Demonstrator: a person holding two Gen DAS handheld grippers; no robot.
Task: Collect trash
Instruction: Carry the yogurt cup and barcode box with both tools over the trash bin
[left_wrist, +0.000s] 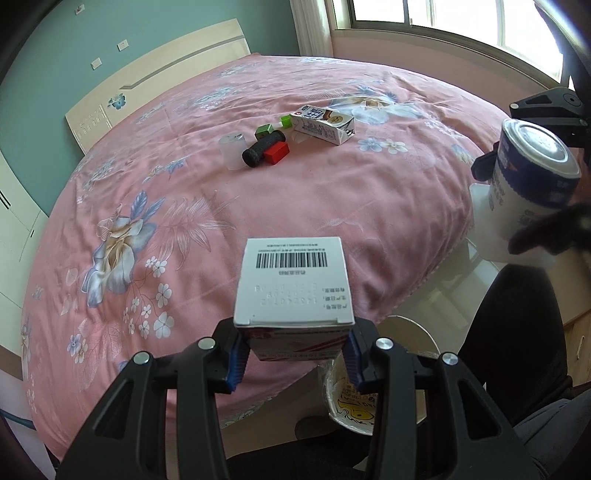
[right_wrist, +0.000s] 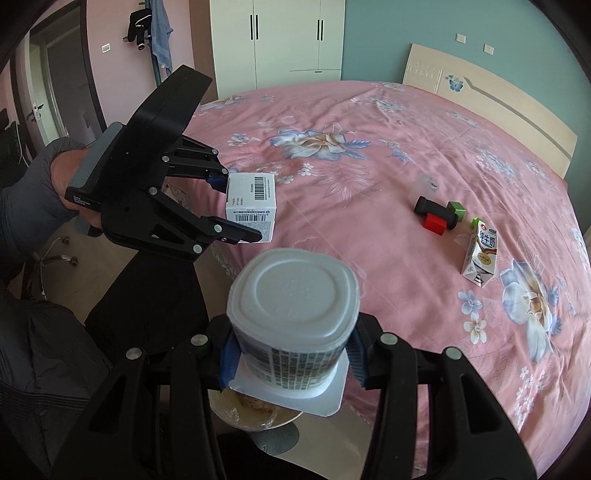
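This is a bedroom in a home. A wide bed (left_wrist: 229, 206) fills most of both views, spread with a pink floral cover and backed by a cream headboard (left_wrist: 162, 77) against a teal wall (left_wrist: 55, 70). A tall white wardrobe (right_wrist: 279, 40) stands along the far wall, and a curtained window (left_wrist: 443, 14) lets in daylight. Clothes hang from a coat stand (right_wrist: 153, 40) near the doorway (right_wrist: 59, 96) — plain domestic furnishing throughout.
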